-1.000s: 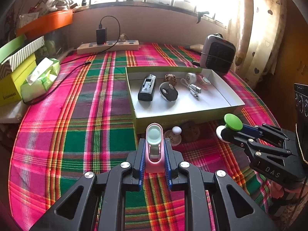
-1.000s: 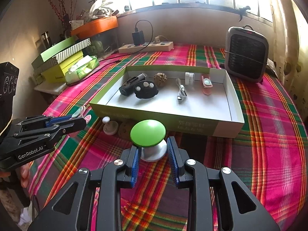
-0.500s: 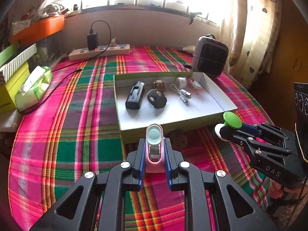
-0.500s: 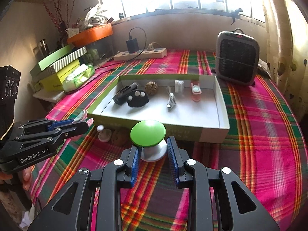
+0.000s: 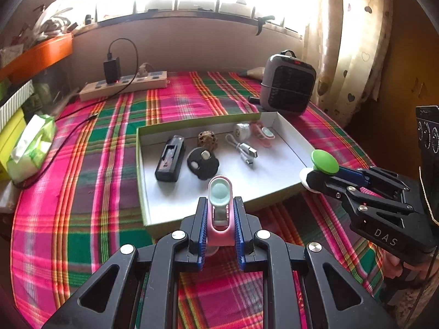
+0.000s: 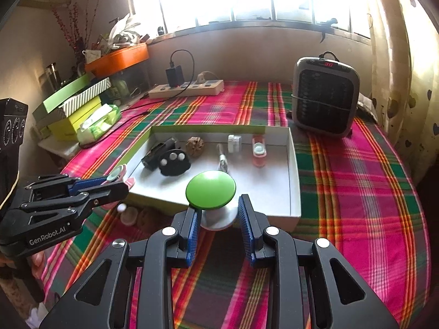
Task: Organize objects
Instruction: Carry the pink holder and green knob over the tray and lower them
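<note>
Several small things already lie in the white tray (image 5: pixel 290 142): a black case (image 5: pixel 170 159), a black disc (image 5: pixel 203 161), a cable (image 5: pixel 244 150). The left gripper (image 5: pixel 219 219) is clamped on a pink clip (image 5: pixel 220 205) above the tray's near edge; the right gripper (image 6: pixel 216 219) grips a green-topped knob (image 6: pixel 210 189) there too. Both look ready to be set down. Two small pieces (image 6: pixel 131 215) remain on the cloth just outside the tray.

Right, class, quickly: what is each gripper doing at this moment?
Left gripper: shut on the small pink clip-shaped gadget with a pale green round top.
Right gripper: shut on the green-capped white knob.
</note>
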### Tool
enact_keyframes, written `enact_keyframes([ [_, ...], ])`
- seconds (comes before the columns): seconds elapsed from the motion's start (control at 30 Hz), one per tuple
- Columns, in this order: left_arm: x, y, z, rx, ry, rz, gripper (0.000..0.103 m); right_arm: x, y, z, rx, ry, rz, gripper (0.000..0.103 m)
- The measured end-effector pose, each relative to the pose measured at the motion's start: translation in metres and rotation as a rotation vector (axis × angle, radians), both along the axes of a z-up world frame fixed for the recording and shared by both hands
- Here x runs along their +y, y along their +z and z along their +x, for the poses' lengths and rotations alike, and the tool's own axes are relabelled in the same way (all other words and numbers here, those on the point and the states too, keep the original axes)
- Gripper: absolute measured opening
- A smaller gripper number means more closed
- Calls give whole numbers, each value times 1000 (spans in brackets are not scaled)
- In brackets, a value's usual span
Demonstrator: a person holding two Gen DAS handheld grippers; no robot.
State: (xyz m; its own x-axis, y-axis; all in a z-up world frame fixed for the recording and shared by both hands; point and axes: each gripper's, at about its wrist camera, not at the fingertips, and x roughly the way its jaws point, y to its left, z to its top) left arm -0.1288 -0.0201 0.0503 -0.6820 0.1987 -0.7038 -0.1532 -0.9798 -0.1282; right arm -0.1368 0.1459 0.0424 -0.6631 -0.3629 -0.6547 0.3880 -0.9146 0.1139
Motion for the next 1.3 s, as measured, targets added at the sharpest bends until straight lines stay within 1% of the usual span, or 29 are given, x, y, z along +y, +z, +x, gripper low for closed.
enact_keyframes([
  [0.17, 7, 2, -12, 3, -20, 1, 16, 3, 1, -11, 5, -10, 9, 29],
  [0.37, 14, 0, -30, -15, -43, 0, 16, 5, 0, -30, 1, -17, 23, 29],
  [0.63, 21, -3, -54, -37, -58, 1, 16, 7, -12, -59, -41, -27, 34, 29],
  [0.73, 21, -7, -64, -60, -56, 8, 16, 7, -17, -68, -56, -28, 37, 29],
  [1.07, 27, -18, -85, -101, -71, -9, 16, 7, -28, -81, -89, -21, 50, 29],
  [1.3, 29, -25, -96, -123, -70, -21, 16, 4, -30, -84, -83, -15, 78, 29],
])
